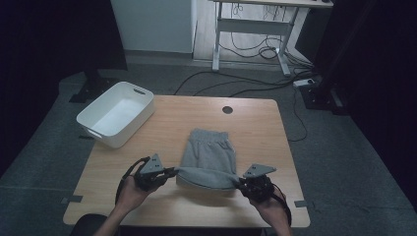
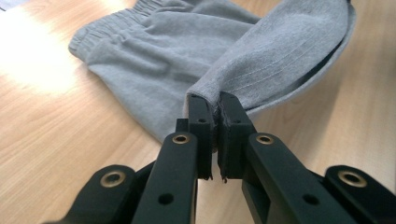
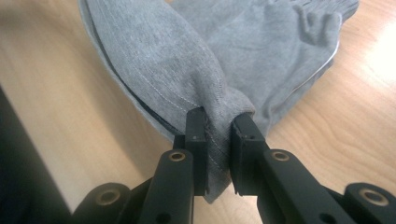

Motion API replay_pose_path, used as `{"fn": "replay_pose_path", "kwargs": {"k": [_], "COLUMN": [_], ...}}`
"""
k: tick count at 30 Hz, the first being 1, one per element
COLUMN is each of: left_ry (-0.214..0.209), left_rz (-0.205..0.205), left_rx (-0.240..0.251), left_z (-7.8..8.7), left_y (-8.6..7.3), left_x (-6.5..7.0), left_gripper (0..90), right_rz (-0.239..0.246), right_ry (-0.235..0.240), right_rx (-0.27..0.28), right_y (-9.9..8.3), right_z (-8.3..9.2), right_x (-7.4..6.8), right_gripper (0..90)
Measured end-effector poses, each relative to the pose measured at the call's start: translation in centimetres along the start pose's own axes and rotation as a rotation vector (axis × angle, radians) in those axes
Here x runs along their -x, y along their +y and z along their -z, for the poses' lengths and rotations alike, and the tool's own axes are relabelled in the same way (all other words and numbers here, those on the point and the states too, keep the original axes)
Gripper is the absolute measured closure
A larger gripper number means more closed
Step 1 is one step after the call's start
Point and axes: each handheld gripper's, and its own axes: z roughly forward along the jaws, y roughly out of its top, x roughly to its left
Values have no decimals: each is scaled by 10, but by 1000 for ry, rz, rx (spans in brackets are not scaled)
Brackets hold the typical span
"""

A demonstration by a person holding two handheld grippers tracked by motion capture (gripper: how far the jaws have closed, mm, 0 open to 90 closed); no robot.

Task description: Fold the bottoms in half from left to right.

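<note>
Nearest the person's edge of the wooden table [image 1: 162, 123], two hands come in at about 7 and 5 o'clock, each holding a black two-jaw tool. The left gripper [image 1: 172, 172] is clamped on the near left corner of a pair of grey shorts [image 1: 209, 157]; in the left gripper view [image 2: 212, 109] its jaws are nearly together with a thin edge of hem fabric [image 2: 280, 60] pinched between the pads. The right gripper [image 1: 241, 183] bites the near right corner the same way; in the right gripper view [image 3: 218, 122] a thicker bunch of the stitched hem [image 3: 163, 60] is squeezed between the jaws. Cables trail back from both tools over the wrists.

Between the two grips the near hem of the shorts is raised off the table and curls over, so the fabric forms a soft roll at 6 o'clock of the garment. The rest lies flat on the wood near the table's middle, with the elastic waistband and its drawstring at the garment's 12 o'clock end.

Farther out, at about 10 o'clock, a white plastic bin [image 1: 93, 118] sits on the table's far left corner, well apart from the shorts. At 12 o'clock a round dark cable hole [image 1: 227, 109] marks the tabletop. Beyond the table, black cables [image 1: 255, 83] run across the grey floor toward a white desk frame [image 1: 216, 44].
</note>
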Motion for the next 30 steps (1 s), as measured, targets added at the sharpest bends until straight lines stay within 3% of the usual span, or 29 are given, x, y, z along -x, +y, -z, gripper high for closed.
{"fn": "replay_pose_path", "kwargs": {"k": [9, 30], "left_ry": [33, 133], "left_rz": [10, 2], "left_rx": [11, 51], "left_z": [-9, -22], "left_y": [9, 53], "left_x": [-17, -60], "left_gripper": [846, 846], "right_rz": [-11, -37], "right_ry": [-26, -96], "right_rx": [6, 34], "right_y": [14, 60], "right_z": [-8, -17], "right_x": [14, 54], "right_gripper": [798, 798]}}
